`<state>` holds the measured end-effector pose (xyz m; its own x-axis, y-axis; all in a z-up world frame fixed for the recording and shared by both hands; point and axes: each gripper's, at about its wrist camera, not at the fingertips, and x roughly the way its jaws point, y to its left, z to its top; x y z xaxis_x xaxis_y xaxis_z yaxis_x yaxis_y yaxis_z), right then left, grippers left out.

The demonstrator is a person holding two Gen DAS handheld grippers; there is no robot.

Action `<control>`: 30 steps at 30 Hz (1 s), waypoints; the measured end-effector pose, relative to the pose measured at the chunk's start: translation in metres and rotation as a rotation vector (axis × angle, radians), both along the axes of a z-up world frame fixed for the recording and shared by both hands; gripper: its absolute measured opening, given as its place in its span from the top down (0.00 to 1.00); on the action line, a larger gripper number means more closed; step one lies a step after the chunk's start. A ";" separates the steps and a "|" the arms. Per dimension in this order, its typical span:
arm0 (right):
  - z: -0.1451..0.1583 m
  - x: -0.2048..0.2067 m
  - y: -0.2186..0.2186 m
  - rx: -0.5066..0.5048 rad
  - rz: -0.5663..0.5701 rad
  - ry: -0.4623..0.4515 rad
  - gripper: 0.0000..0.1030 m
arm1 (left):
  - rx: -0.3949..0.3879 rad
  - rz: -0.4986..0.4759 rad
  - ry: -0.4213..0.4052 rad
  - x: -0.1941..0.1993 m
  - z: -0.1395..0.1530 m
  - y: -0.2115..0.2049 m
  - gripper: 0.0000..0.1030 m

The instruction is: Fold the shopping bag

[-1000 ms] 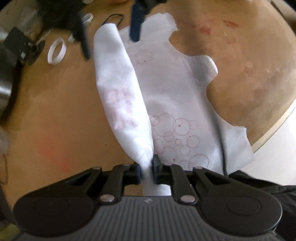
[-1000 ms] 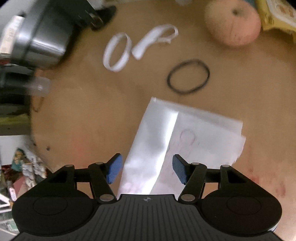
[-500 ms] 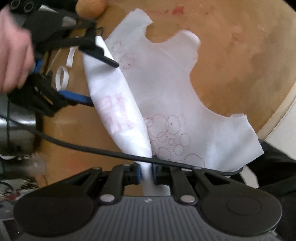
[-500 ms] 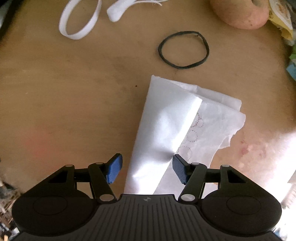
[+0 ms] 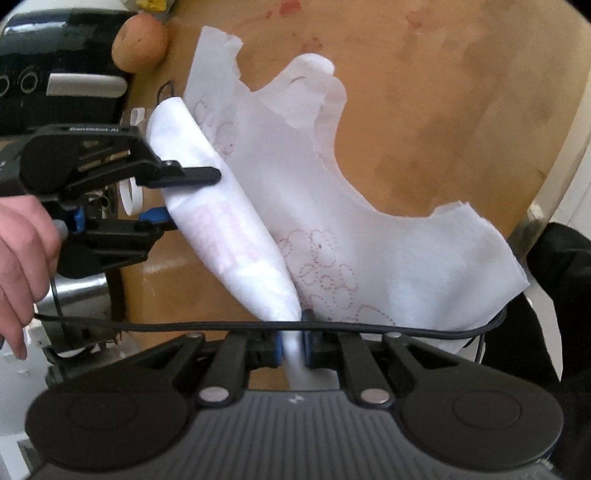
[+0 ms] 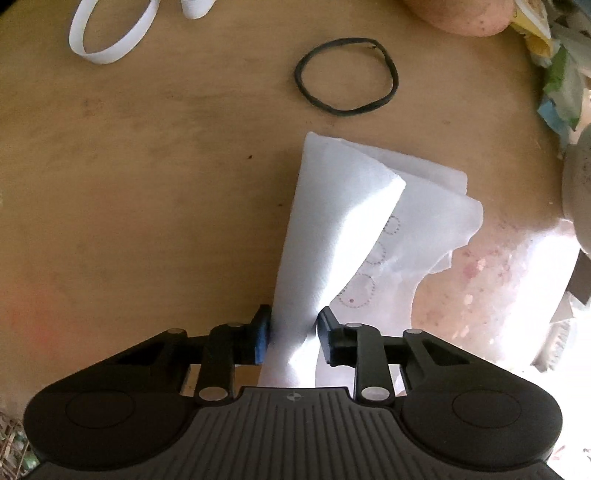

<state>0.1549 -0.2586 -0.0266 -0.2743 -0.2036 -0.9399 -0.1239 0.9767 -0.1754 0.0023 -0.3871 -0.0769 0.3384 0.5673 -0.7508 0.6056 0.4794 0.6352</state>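
Your left gripper [image 5: 293,341] pinches the bag [image 5: 369,229]; your right gripper [image 6: 293,334] is closing on its fold and could crumple it.

Domestic setting, most likely a home dining or kitchen table: round wooden top [image 6: 147,192], worn and marked with reddish stains. Household clutter at its edges: black appliance with dials [image 5: 55,81], shiny metal pot [image 5: 74,299], a round peach-coloured fruit [image 5: 139,42], crumpled packets [image 6: 554,62], a black elastic band [image 6: 347,74] and white tape loops [image 6: 110,33]. No benches, tools, racks or signage of a lab, shop or workshop kind; a person's hand [image 5: 22,258] and dark sleeve [image 5: 561,280] sit close at the rim, in daylight.
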 end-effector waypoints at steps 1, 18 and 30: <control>0.001 -0.001 -0.002 0.012 0.002 -0.001 0.80 | -0.017 0.009 -0.002 0.002 0.002 0.003 0.92; 0.014 -0.004 -0.081 0.424 0.007 0.050 0.85 | -0.909 0.305 -0.037 -0.008 0.070 0.144 0.73; 0.021 -0.029 -0.137 0.751 0.084 -0.044 0.92 | -1.590 0.727 0.132 -0.003 0.057 0.278 0.71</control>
<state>0.1254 -0.3952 -0.0052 -0.2451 0.4768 -0.8441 -0.2115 0.8234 0.5265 -0.0005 -0.1090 -0.0197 0.2682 -0.6858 -0.6766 0.0094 0.7041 -0.7100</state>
